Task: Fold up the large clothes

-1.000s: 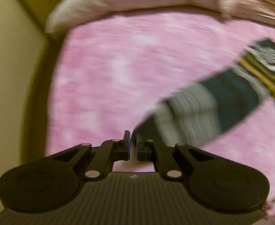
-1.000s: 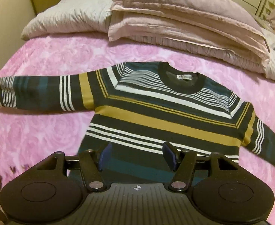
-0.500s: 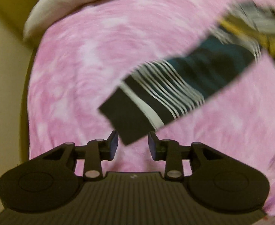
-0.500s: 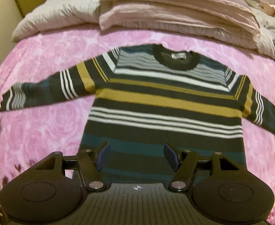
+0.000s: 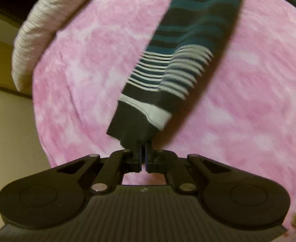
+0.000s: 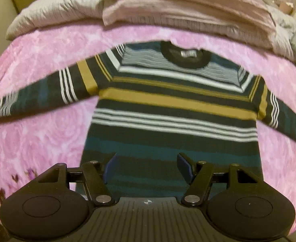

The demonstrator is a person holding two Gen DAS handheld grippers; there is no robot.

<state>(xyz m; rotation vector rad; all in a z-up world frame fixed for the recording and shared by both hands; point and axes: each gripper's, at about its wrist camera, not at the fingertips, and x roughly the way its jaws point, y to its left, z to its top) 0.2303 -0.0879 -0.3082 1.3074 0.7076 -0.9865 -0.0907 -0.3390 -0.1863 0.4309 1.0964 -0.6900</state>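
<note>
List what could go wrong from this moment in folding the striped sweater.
1. The left tongs pinch only the edge of the sleeve cuff, so it may slip free mid-fold.
2. The right tongs are open over the hem, not gripping; dragging the sleeve could shift the striped sweater on the pink blanket.
</note>
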